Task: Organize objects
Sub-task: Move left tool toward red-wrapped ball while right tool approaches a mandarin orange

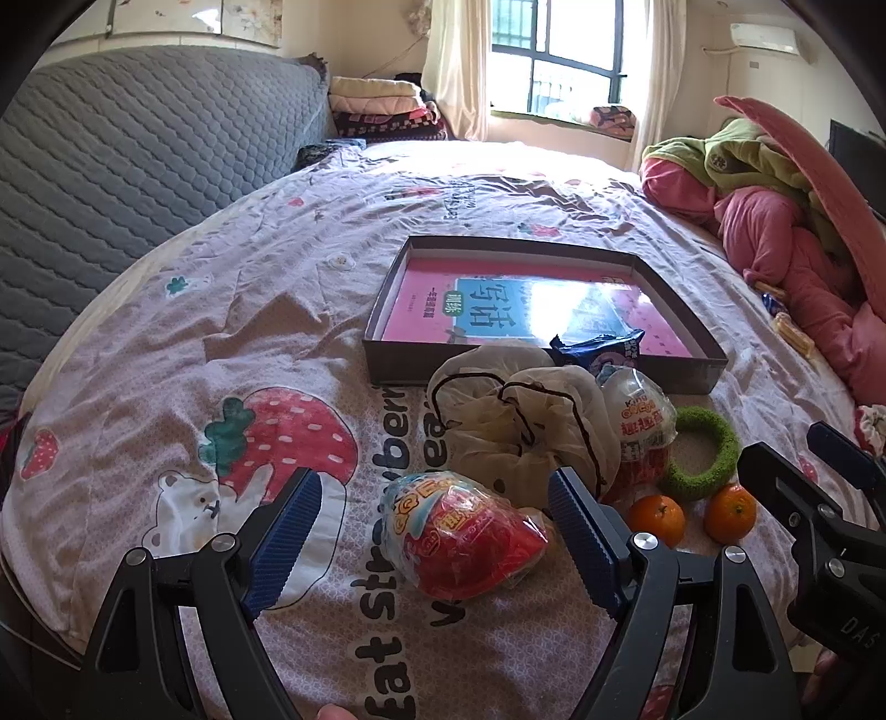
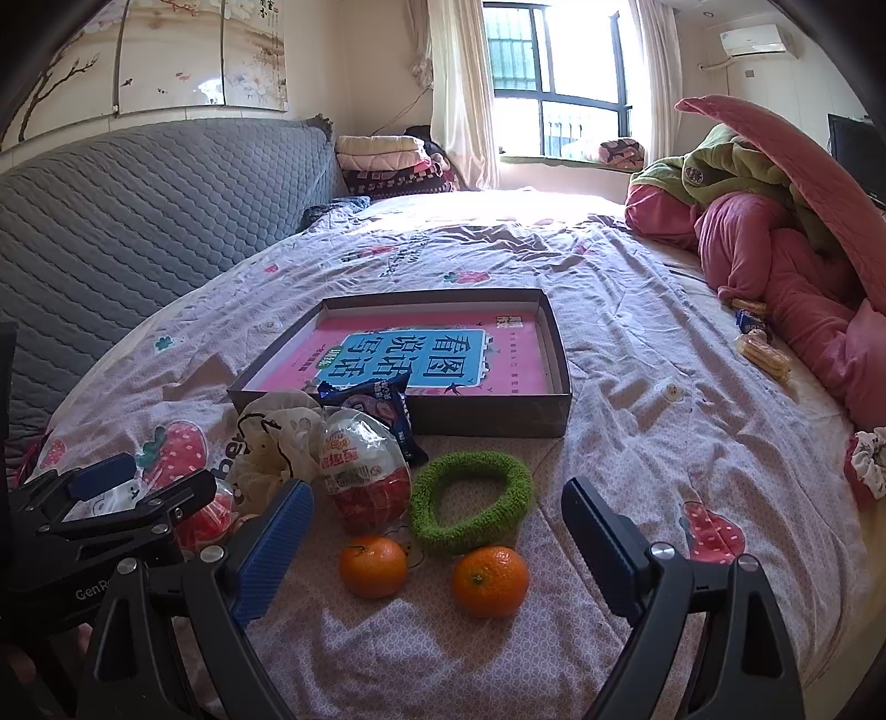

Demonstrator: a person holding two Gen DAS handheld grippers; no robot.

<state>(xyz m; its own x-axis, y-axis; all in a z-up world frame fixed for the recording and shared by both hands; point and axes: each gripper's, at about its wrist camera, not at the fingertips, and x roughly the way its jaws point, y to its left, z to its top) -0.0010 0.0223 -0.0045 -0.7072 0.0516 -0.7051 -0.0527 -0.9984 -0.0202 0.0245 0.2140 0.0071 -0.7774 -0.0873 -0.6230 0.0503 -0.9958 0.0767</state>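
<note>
Your left tool (image 1: pixel 434 529) and right tool (image 2: pixel 437 540) both gape wide, holding nothing. Only a book fills the box (image 2: pixel 559 354); eggs, oranges (image 2: pixel 489 580), ring and pouch lie before it.

a bedroom in daylight. a bed (image 2: pixel 637 332) fills the frame, spread with a pale pink strawberry-print sheet. upper left, a grey quilted headboard (image 2: pixel 138 221) under a floral wall panel (image 2: pixel 194 55). top centre, a bright barred window (image 2: pixel 554 77) with cream curtains (image 2: pixel 459 94). top right, a wall air conditioner (image 2: pixel 753 39). right, heaped pink and green bedding (image 2: pixel 775 221).
</note>
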